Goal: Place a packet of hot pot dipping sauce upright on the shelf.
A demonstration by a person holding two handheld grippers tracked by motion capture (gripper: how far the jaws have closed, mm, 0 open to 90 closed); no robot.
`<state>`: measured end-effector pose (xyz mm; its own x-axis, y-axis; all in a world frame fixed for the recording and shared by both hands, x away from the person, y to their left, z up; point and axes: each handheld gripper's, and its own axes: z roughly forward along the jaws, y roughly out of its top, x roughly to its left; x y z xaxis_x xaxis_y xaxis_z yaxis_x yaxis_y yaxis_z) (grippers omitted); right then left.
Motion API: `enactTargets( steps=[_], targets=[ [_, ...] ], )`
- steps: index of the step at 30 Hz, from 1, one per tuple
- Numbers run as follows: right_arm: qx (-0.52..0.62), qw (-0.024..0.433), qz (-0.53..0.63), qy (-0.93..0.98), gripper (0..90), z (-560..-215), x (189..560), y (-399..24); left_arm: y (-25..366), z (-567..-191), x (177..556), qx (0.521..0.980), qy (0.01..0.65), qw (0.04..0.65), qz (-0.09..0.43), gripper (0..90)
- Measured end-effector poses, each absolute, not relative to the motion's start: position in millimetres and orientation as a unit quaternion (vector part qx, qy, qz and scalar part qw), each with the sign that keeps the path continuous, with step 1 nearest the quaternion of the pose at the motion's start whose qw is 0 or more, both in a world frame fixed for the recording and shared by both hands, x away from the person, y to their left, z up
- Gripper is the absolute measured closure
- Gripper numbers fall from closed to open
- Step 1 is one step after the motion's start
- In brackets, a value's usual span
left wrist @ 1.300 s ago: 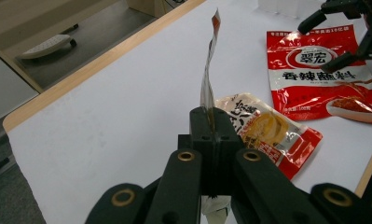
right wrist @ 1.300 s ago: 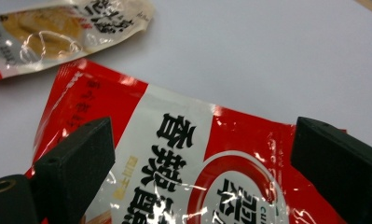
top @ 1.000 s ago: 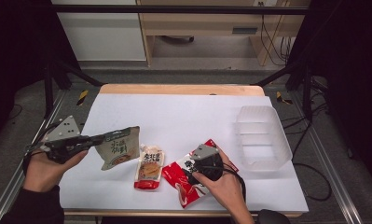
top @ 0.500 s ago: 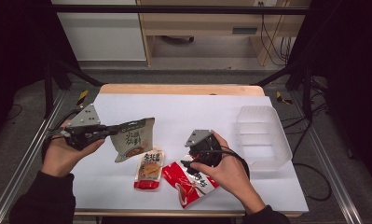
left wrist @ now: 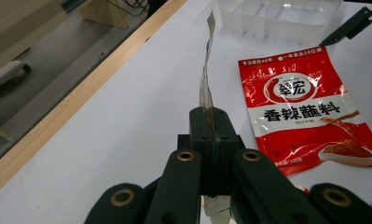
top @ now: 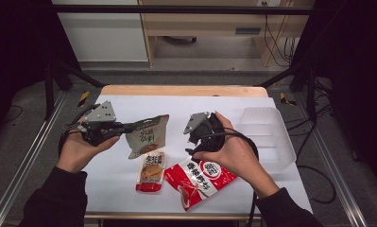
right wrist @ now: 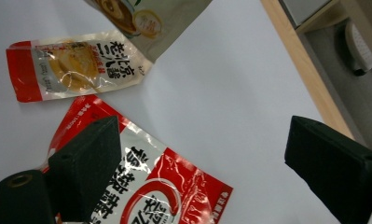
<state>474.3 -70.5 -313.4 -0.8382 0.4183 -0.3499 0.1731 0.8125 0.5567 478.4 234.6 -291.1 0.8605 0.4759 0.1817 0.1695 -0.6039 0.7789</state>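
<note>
Midway through what looks like a sorting job, the left gripper (top: 122, 126) has its jaws clamped shut on the edge of a grey-green snack pouch (top: 148, 135), lifted clear of the white table (top: 129, 187) and hanging above its left half, toward the middle. From the left gripper view the same pouch (left wrist: 206, 74) stands edge-on, pinched tight between the black jaws. The right gripper (top: 194, 152), seen from above near the table's centre, carries nothing; its own view shows the two pads (right wrist: 88, 165) spread wide over the red sauce packet (right wrist: 141, 186), not touching it.

The clear plastic bin (top: 276, 142) by the right edge looks empty, so nothing appears to be delivered yet. Judging by this, one pouch is picked up and on its way, while two remain: the red sauce packet (top: 198, 182) near the front edge, and a small red-and-yellow packet (top: 150, 170) just beside it to the left, both lying flat. The carry to the bin, the release and both further pickups seem still ahead.
</note>
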Motion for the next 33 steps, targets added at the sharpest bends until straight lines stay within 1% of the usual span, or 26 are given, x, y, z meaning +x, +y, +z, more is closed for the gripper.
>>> enactTargets(
  steps=[5, 6, 11, 14, 19, 20, 21, 22, 25, 28, 29, 30, 32, 33],
  targets=[
    [0.146, 0.231, 0.248, 0.930, 10.8, -302.4, 476.8, -69.1, 227.6, -291.6, 479.7, 0.880, 0.177, 0.401, 0.183, 90.0],
    [0.137, 0.230, 0.243, 0.932, 11.6, -296.2, 478.2, -68.5, 224.1, -291.5, 479.5, 0.883, 0.171, 0.398, 0.181, 90.0],
    [0.125, 0.228, 0.237, 0.936, 13.9, -290.1, 479.0, -66.2, 219.8, -290.8, 478.8, 0.883, 0.167, 0.401, 0.180, 90.0],
    [0.112, 0.222, 0.241, 0.938, 17.9, -286.4, 478.3, -62.4, 217.2, -290.0, 479.9, 0.883, 0.164, 0.402, 0.178, 90.0],
    [0.099, 0.230, 0.241, 0.938, 22.6, -283.5, 482.9, -57.1, 208.5, -291.2, 481.2, 0.887, 0.151, 0.400, 0.174, 90.0],
    [0.100, 0.232, 0.242, 0.937, 24.3, -283.0, 484.3, -55.9, 205.7, -291.8, 481.3, 0.888, 0.148, 0.401, 0.172, 90.0],
    [0.098, 0.230, 0.240, 0.938, 29.3, -282.2, 486.7, -53.8, 203.4, -292.2, 481.0, 0.888, 0.146, 0.401, 0.171, 90.0],
    [0.092, 0.222, 0.240, 0.940, 32.5, -281.8, 489.6, -50.3, 199.3, -292.9, 480.0, 0.888, 0.140, 0.404, 0.169, 90.0],
    [0.083, 0.218, 0.239, 0.943, 35.2, -283.0, 492.4, -44.7, 193.3, -292.7, 477.5, 0.890, 0.128, 0.403, 0.168, 90.0],
    [0.080, 0.216, 0.239, 0.943, 36.0, -284.2, 493.4, -42.0, 189.4, -292.6, 475.0, 0.891, 0.122, 0.404, 0.167, 90.0],
    [0.073, 0.212, 0.236, 0.946, 39.7, -285.7, 494.5, -40.5, 186.3, -292.3, 473.5, 0.893, 0.117, 0.402, 0.165, 90.0],
    [0.072, 0.208, 0.232, 0.947, 40.2, -286.8, 494.9, -40.0, 184.7, -292.2, 472.6, 0.894, 0.114, 0.401, 0.165, 90.0],
    [0.070, 0.198, 0.225, 0.952, 44.9, -288.8, 494.0, -39.0, 181.8, -292.0, 471.5, 0.894, 0.111, 0.401, 0.165, 90.0],
    [0.067, 0.194, 0.222, 0.953, 45.8, -289.6, 493.7, -38.5, 180.4, -292.0, 471.2, 0.895, 0.108, 0.401, 0.164, 90.0]
  ],
)
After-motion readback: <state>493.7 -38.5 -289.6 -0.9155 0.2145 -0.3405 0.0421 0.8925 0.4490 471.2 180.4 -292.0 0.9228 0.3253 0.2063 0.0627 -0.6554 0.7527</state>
